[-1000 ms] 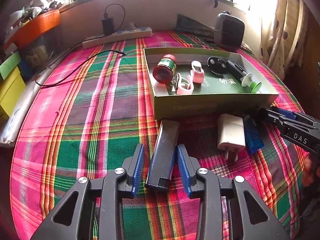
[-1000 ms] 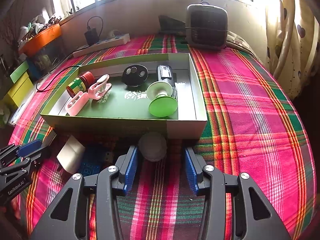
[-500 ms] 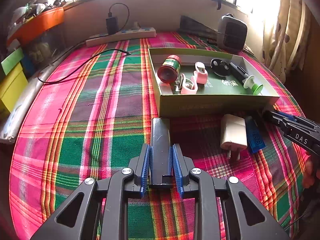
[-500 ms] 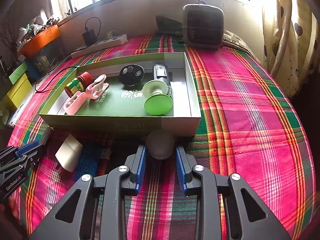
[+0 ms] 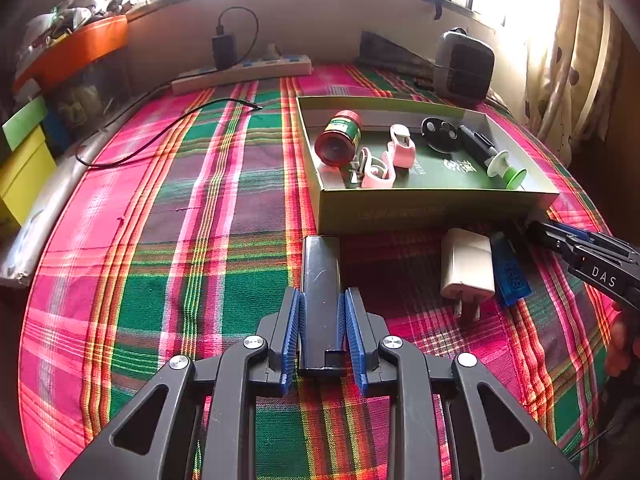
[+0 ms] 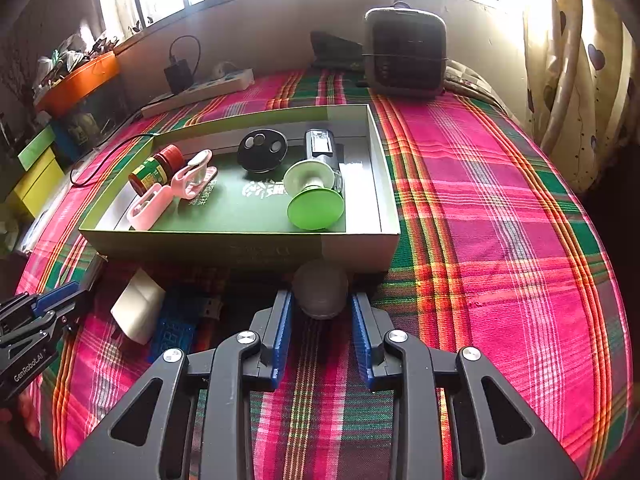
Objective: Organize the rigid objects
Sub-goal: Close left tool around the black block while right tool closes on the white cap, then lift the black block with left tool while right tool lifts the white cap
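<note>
A bright plaid cloth (image 5: 200, 240) in pink, green and purple covers the whole surface, which may be a bed or a worktop, I cannot tell which; near its far right side lies a shallow green box (image 6: 240, 246) with its near wall facing both cameras. At the back, by the wall, a grey heater (image 6: 404, 52) stands on the cloth and a white power strip (image 5: 244, 74) lies to its left. Inside the box are a red-capped jar (image 5: 340, 140) on its side, two pink clips (image 5: 400, 148), a round black disc (image 6: 262, 150), a dark rectangular gadget (image 6: 320, 146) and a green suction cup (image 6: 316, 204). On the cloth just before the box wall lie a flat black bar (image 5: 320, 272), a white plug adapter (image 5: 466, 266) and, touching it, a blue USB stick (image 5: 510, 274). The left gripper (image 5: 321, 320) has its jaws narrow, the blue pads clamped on the near end of the black bar. The right gripper (image 6: 321, 312) has its jaws closed on a small grey ball (image 6: 320, 292) that sits right against the box's near wall
</note>
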{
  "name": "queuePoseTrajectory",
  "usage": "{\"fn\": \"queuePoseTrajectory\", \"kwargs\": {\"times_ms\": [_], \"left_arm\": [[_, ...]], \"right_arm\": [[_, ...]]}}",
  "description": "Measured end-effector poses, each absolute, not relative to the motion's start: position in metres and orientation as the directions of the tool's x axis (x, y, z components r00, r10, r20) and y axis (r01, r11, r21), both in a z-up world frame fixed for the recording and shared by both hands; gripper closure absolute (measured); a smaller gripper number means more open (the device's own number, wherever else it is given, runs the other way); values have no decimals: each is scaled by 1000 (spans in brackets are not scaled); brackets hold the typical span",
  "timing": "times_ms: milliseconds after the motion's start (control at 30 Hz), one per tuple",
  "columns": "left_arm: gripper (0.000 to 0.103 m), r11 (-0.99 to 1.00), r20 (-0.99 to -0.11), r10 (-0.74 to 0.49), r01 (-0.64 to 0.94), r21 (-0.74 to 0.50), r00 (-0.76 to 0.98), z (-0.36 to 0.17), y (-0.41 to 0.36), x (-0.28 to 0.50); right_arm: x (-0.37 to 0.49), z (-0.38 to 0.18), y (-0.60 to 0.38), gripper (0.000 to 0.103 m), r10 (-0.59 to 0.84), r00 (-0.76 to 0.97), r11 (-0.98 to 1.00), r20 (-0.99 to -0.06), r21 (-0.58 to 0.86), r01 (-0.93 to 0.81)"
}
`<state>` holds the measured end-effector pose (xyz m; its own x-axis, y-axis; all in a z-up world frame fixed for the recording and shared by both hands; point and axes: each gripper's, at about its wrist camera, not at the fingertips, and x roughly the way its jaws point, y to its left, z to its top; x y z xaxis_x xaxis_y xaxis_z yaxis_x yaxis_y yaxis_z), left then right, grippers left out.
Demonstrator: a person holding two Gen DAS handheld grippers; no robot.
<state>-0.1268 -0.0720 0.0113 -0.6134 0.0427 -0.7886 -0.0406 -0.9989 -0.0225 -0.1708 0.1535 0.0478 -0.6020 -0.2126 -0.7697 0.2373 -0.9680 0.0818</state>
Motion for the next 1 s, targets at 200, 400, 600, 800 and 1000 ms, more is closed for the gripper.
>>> {"fn": "queuePoseTrajectory", "kwargs": {"times_ms": [200,400,600,800,1000], "left_arm": [[81,-999,-789,43,-40,-24,-613,11,-72,-127],[81,-999,-789,44,-36,-28,-612,12,-72,-126],[81,-999,-790,42,-31,-29,-612,12,-72,-126],[81,-999,-791,43,-21,-38,-611,13,-73,-123],[81,-999,-785,45,-15,-46,-618,15,-74,-120]], "right_arm": [[-170,48,155,74,-215,-601,-968,-770,85,237],[-167,48,156,74,-222,-601,-966,-768,90,242],[-165,48,156,74,-226,-600,-965,-768,93,244],[-164,48,156,74,-227,-599,-964,-768,90,250],[-159,50,154,74,-227,-603,-963,-765,83,257]]}}
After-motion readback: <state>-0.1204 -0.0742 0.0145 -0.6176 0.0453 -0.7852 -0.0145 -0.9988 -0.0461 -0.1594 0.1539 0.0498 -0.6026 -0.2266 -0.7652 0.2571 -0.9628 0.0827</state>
